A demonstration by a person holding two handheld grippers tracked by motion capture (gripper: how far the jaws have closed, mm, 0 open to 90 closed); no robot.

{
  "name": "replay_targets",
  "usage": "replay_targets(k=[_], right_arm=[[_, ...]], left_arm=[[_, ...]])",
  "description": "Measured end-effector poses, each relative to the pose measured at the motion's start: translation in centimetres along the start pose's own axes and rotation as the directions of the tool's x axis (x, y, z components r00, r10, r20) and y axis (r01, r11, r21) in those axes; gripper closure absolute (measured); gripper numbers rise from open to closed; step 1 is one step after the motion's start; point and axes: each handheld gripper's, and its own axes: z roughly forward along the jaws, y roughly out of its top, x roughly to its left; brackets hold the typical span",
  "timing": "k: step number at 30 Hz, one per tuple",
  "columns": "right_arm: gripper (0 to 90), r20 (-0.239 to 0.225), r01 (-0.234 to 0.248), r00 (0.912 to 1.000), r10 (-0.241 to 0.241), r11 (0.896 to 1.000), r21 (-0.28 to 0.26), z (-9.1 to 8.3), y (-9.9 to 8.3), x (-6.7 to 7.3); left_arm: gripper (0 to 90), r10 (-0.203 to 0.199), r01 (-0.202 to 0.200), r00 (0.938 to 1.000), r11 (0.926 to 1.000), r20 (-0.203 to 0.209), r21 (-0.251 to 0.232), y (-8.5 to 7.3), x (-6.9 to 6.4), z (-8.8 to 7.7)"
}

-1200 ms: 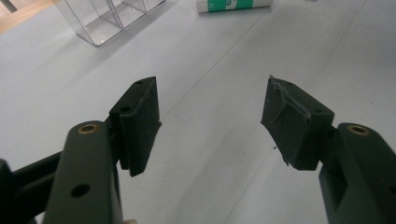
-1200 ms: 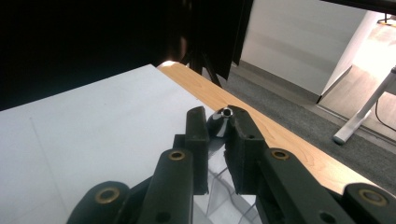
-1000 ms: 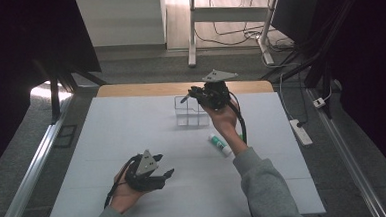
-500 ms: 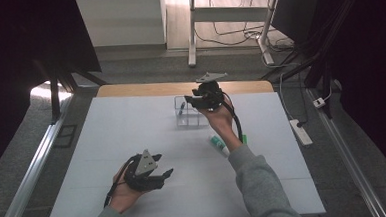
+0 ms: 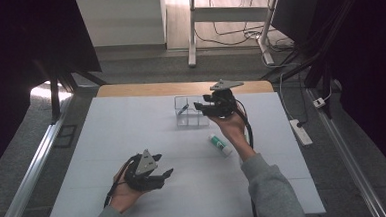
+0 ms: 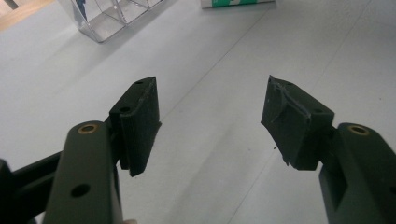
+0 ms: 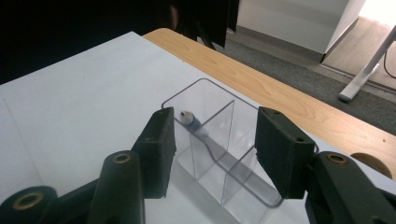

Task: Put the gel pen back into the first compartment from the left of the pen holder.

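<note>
I'm hovering my right gripper (image 5: 204, 108) over the clear organizer (image 5: 191, 111), fingers just spreading, empty; the pen (image 7: 190, 119) is leaning inside. Withdrawing carelessly, I'm risking tipping it. Left gripper (image 5: 160, 176) resting released.

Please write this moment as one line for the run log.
right gripper: open above clear organizer, jaws just opening, nothing between | pen: leaning in organizer | left gripper: open, empty | tube: lying on table
</note>
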Motion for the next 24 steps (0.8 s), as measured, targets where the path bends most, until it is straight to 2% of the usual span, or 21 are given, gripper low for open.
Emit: replay_targets(k=[10,15,20,24], right_arm=[[47.8,-0.015,0.018,0.9997,-0.019,0.999,-0.027,-2.8,-2.1,0.3],[47.7,-0.036,0.007,0.9993,-0.008,0.999,-0.031,-4.2,-3.2,0.1],[47.7,-0.03,0.014,0.9994,-0.015,1.0,-0.015,-5.5,-4.3,0.2],[47.6,-0.016,0.043,0.999,-0.043,0.999,0.012,-6.3,-4.9,0.5]], left_arm=[[36.3,0.002,-0.002,1.0,1.0,-0.001,-0.003,0.0,-0.1,0.0],[36.5,0.002,-0.002,1.0,1.0,-0.003,-0.008,0.0,-0.1,-0.1],[36.6,-0.001,0.001,1.0,1.0,-0.001,-0.008,0.0,0.0,-0.1],[36.5,-0.002,0.002,1.0,1.0,0.001,-0.007,0.0,0.1,-0.2]])
